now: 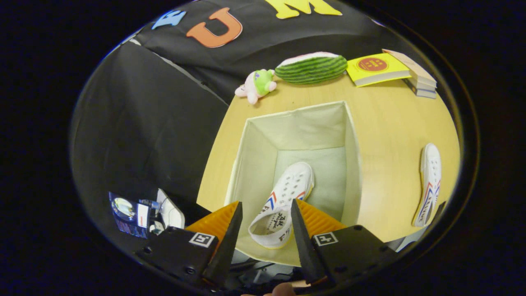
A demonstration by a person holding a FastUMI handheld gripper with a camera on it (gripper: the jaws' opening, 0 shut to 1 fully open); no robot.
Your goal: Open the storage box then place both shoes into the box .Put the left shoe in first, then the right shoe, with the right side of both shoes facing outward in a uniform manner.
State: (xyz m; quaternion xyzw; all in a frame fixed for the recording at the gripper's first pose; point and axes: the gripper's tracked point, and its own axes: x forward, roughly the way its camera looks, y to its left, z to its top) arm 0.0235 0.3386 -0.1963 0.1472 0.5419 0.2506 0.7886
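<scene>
An open white fabric storage box [300,127] stands on the wooden table [390,123], directly ahead of my fingers. Inside it lies a white shoe [289,187] with red and blue side stripes, its toe on the box floor and its heel raised toward me. My gripper [266,202] is open above the box's near rim. The shoe's heel collar shows between the fingers; the right finger overlaps its edge and the left finger stands apart from it. A second white shoe [429,185] lies on its side on the table, to the right of the box.
Beyond the box sit a small pink and green plush toy [258,84], a watermelon-shaped cushion [311,68], a yellow book [376,68] and a stack of books [417,78]. The table's left edge runs close to the box. Small items [139,213] lie past that edge.
</scene>
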